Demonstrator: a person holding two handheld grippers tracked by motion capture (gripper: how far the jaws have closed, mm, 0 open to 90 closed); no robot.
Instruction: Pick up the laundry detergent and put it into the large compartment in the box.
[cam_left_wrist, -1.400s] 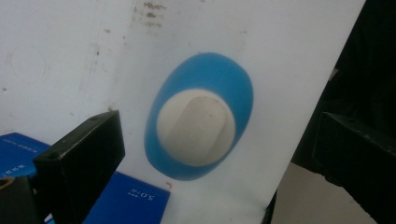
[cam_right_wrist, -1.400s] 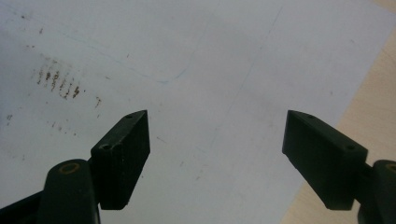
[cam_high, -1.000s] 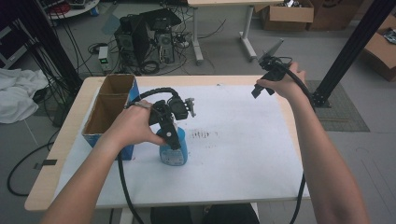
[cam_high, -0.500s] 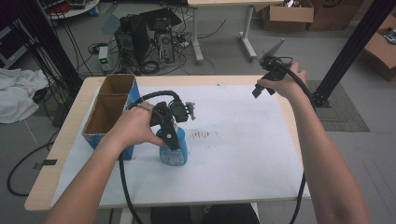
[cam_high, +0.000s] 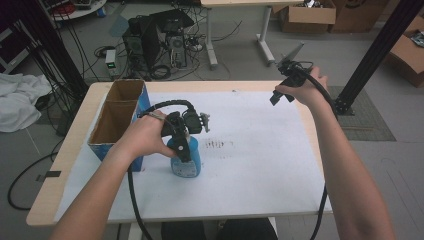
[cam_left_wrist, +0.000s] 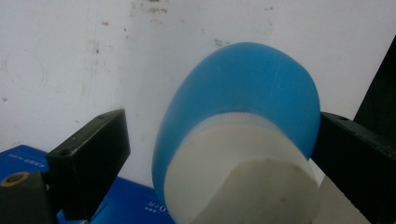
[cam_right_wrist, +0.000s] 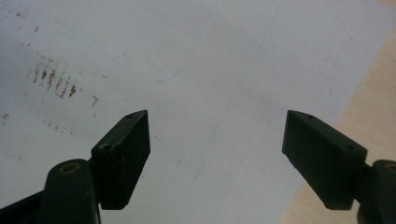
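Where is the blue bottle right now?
In the high view the blue bottle stands left of centre on the white sheet, beside the cardboard box, between the left gripper's jaws.

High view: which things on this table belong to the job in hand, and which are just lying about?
In the job:
- blue bottle with white cap
- left gripper, one finger touching the bottle, jaws have just been closing around it

Lying about:
- open cardboard box
- white sheet with brown smudges
- right gripper, open, idle
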